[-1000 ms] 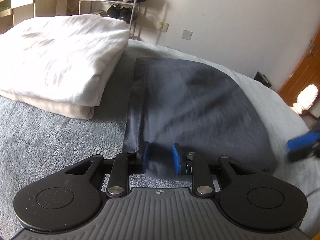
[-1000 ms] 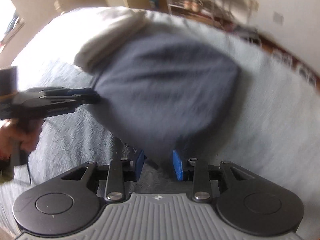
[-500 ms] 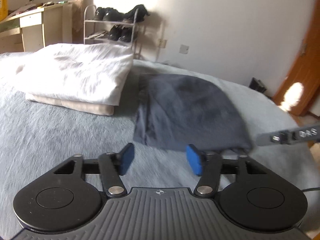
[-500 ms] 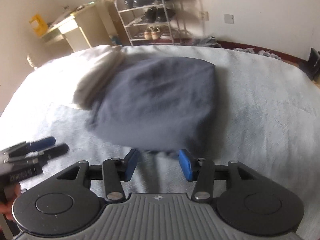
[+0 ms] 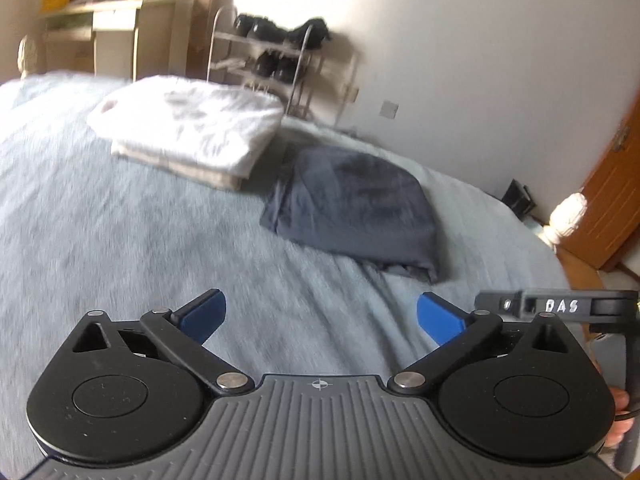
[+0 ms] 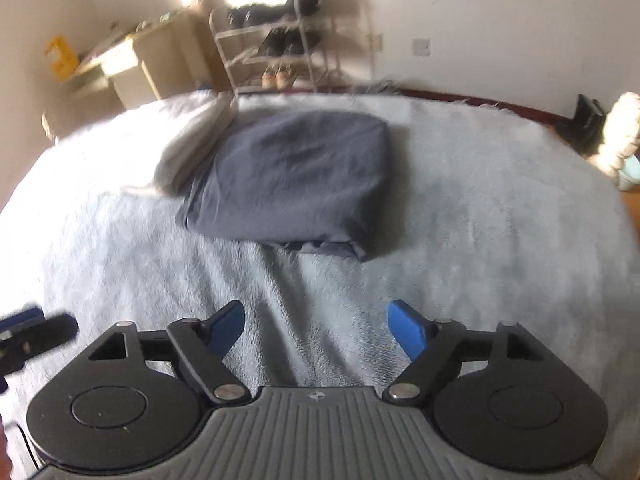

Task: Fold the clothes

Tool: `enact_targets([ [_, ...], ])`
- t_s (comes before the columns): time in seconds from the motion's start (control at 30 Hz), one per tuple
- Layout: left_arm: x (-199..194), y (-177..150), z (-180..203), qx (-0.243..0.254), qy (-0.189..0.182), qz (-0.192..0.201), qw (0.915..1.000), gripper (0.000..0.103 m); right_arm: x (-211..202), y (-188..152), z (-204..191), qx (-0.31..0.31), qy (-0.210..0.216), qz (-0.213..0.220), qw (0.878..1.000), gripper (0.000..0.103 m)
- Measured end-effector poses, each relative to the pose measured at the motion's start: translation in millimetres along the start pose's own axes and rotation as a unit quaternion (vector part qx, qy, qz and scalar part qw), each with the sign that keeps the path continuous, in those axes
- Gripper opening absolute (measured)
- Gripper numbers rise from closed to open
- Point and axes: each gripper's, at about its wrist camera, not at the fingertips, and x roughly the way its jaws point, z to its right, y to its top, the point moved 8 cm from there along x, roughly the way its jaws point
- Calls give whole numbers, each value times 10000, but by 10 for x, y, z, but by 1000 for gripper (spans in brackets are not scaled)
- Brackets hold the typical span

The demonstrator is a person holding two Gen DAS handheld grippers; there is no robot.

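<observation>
Grey bedspread bears folded dark garment.

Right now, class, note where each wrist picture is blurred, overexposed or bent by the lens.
Left wrist view: the grey bedspread smears near the lens, the back wall is washed pale, and the door bows. Right wrist view: the shoe rack and desk are blurred, sunlight burns out the bed's left edge, and the dark folded garment stays fairly readable.

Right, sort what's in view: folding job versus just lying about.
Job:
- folded dark grey garment
- folded white stack beside it
- left gripper, open, empty
- right gripper, open, empty

Lying about:
- shoe rack
- desk
- wooden door
</observation>
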Motion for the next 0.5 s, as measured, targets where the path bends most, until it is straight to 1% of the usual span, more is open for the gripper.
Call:
enact_targets([
  [0.1,-163,-36,123,-111,86,53,9999,103,-179,-63,9,-15,228,90,9997,92],
  [0.13,-217,-38,163,-149,106,97,9998,103,-226,-97,-13,-172,292,59,9994,95],
  [0.17,-268,-34,202,-187,171,127,9996,103,-271,-129,-33,-324,347,31,9989,96],
  [0.23,-369,-27,281,-264,313,184,9990,103,-362,-127,-5,-393,262,95,9988,96],
  [0.27,-415,-19,323,-256,389,224,9987,103,-374,-119,-2,-321,215,50,9992,99],
  [0.33,-485,-1,398,-183,618,255,9976,103,-397,-105,3,-177,120,-42,9998,101],
  [0.4,-545,13,439,-139,932,241,9953,103,-421,-101,-13,-124,51,-142,9998,101],
  [0.47,-604,9,464,-103,1267,200,9917,103,-453,-141,-57,-249,30,-208,9995,101],
  [0.5,-634,5,476,-75,1379,222,9902,103,-460,-179,-100,-415,-47,-265,9988,101],
])
